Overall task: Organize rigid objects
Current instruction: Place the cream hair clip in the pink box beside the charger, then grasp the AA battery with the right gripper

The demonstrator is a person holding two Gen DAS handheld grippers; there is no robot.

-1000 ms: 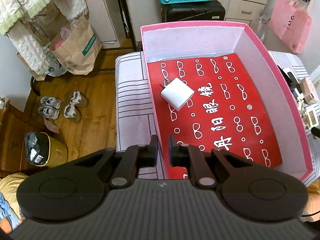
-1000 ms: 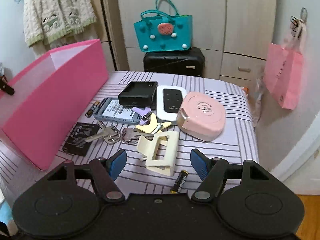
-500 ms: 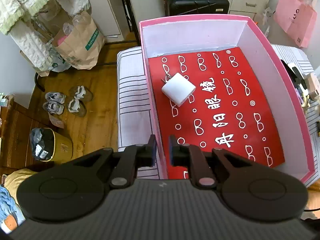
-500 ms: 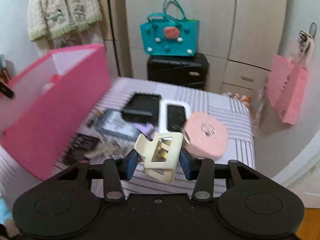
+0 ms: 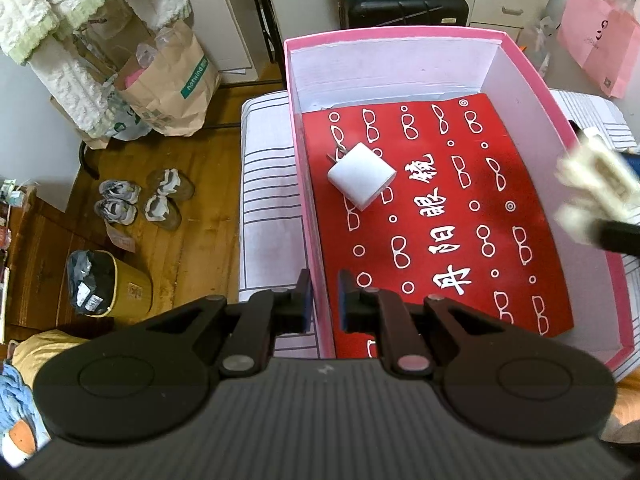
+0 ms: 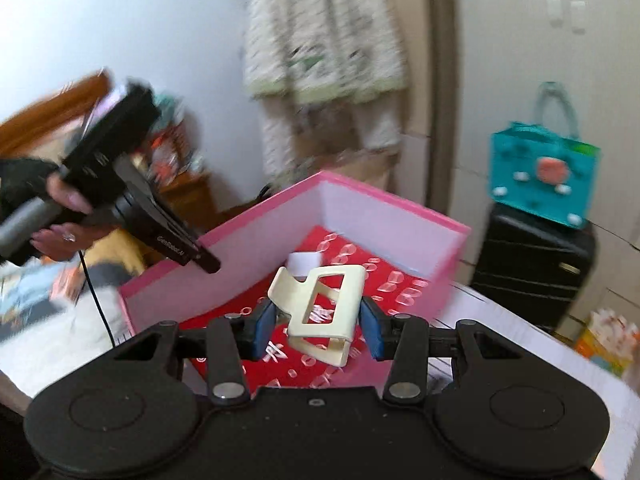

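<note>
My right gripper [image 6: 317,326] is shut on a cream hair claw clip [image 6: 320,312] and holds it above the near edge of the pink box [image 6: 248,236]. The clip also shows blurred at the right edge of the left wrist view [image 5: 596,188]. The pink box [image 5: 308,216] has a red printed sheet [image 5: 440,216] on its floor and a white charger cube [image 5: 362,180] lying on it. My left gripper [image 5: 322,304] is shut on the box's left wall near the front corner. It also shows in the right wrist view [image 6: 120,192], held by a hand.
The box stands on a striped table [image 5: 268,200]. On the wooden floor to the left are shoes [image 5: 140,200], a yellow bin [image 5: 108,288] and a paper bag [image 5: 172,80]. A black suitcase [image 6: 532,264] with a teal bag [image 6: 544,176] stands behind.
My right gripper closed on the cream clip, lifted it off the table and swung it left over the pink box. My left gripper kept its hold on the box wall.
</note>
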